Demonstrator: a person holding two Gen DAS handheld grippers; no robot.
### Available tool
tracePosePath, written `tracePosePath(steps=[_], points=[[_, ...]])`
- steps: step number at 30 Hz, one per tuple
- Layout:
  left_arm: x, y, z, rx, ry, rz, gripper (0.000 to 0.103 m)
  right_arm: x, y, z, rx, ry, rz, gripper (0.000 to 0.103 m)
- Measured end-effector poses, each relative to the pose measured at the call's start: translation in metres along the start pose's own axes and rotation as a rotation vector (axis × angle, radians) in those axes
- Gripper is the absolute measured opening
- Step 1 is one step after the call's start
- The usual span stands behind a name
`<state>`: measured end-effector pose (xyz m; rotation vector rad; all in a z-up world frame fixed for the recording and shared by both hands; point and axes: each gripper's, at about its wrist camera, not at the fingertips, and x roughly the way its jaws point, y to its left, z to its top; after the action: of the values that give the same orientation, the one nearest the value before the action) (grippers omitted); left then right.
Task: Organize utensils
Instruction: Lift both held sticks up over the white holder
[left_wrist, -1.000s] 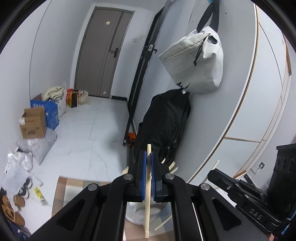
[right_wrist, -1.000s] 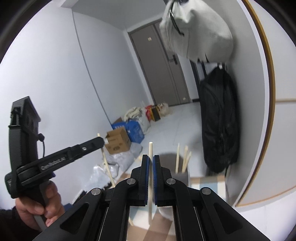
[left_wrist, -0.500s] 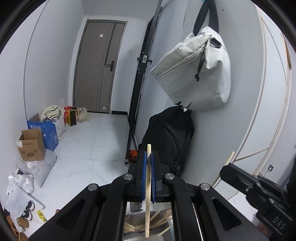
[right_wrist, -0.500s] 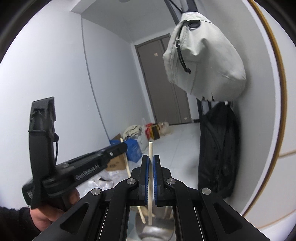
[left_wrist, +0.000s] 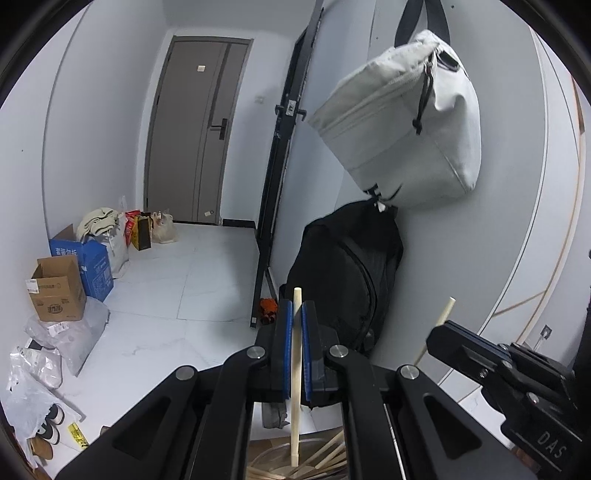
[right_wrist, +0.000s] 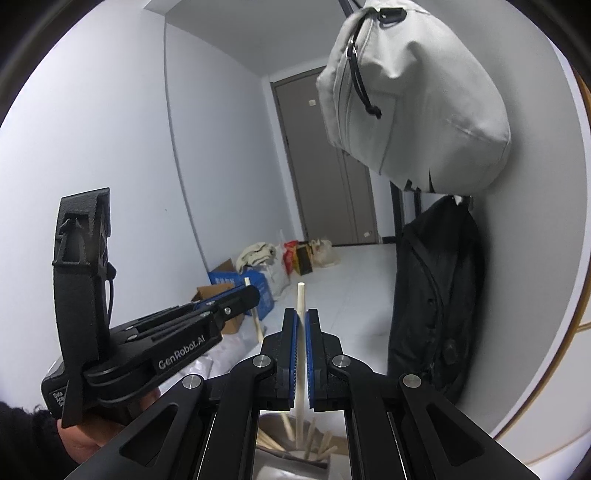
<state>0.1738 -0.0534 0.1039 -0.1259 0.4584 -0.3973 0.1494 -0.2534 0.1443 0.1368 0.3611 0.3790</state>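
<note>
We held one chopstick (left_wrist: 295, 369) clamped upright in our left gripper (left_wrist: 294, 354), another (right_wrist: 301, 354) in our right gripper (right_wrist: 301, 354); either could miss the holder (right_wrist: 291, 443) below.

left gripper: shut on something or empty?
Shut on a chopstick. In its own wrist view the left gripper has both blue pads against the pale stick, which stands about upright, its lower end above loose sticks below.
</note>
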Motion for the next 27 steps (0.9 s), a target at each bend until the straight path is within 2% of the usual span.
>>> tracePosePath(steps=[11, 27], points=[[0.015, 0.009, -0.011, -0.015, 0.061, -0.019, 0.001, 0.027, -0.012, -0.026, -0.001, 0.052, 0.001, 0.003], [0.011, 0.007, -0.019, -0.002, 0.073, -0.057, 0.001, 0.05, -0.014, -0.054, -0.017, 0.107, 0.033, 0.004]])
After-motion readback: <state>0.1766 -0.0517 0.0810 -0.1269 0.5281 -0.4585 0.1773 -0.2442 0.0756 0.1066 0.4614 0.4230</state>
